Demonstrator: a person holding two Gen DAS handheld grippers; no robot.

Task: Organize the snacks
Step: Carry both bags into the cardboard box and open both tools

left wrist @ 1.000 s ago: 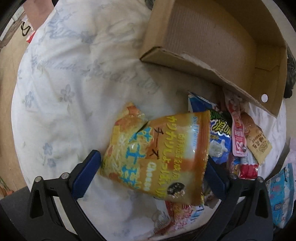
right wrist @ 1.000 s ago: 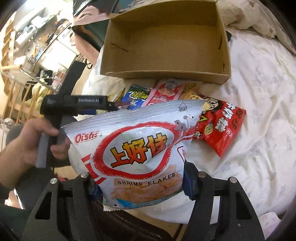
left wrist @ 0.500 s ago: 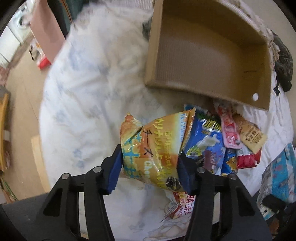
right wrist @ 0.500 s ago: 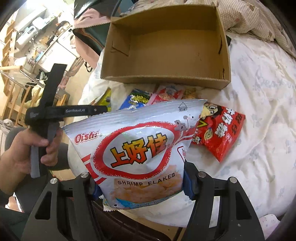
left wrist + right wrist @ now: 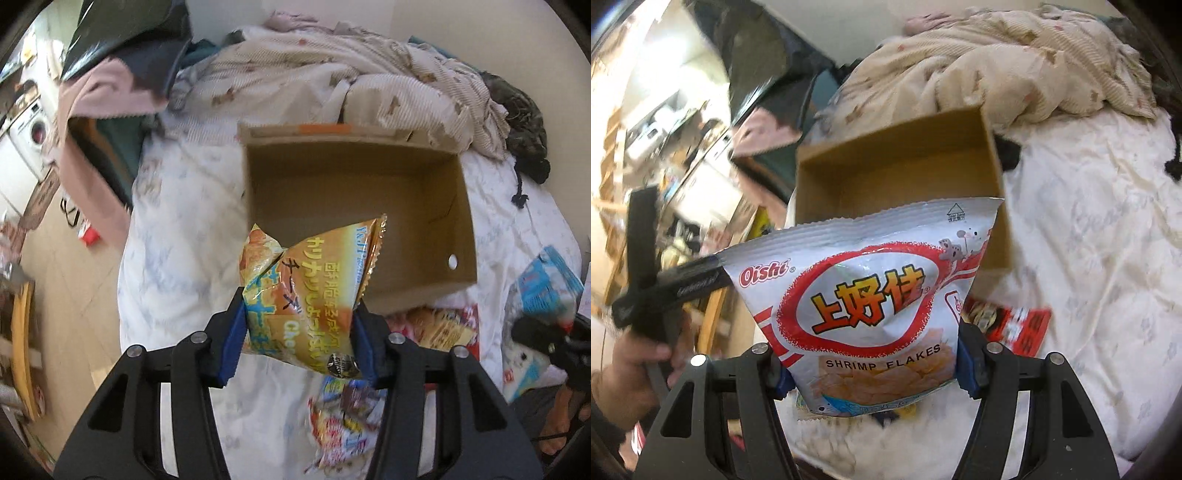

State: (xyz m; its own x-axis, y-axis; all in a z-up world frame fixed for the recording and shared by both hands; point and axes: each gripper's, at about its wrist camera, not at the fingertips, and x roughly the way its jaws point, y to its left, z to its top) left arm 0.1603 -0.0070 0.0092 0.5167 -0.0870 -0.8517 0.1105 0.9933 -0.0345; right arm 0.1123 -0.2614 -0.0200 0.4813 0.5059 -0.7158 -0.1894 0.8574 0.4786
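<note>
1. Snacks were the whole job, and none had reached the cardboard box (image 5: pixel 354 206) yet; it sat open and bare inside on the white bedspread (image 5: pixel 177 258), in front of a rumpled blanket (image 5: pixel 332 74).
2. A silver shrimp-flakes bag (image 5: pixel 875 295) hung clamped between the jaws of the right gripper (image 5: pixel 871 369), held up before the box's near wall.
3. An orange cheese-snack bag (image 5: pixel 310 295) was pinched in the left gripper (image 5: pixel 295 343), its jaws closing on the crumpled foil, raised just short of the box.
4. Loose packets (image 5: pixel 343 424) lay on the bedspread below, and a red packet (image 5: pixel 1015 325) beside the box. By my reckoning, sorting had barely begun: two bags were about to go in, and the pile was left.
</note>
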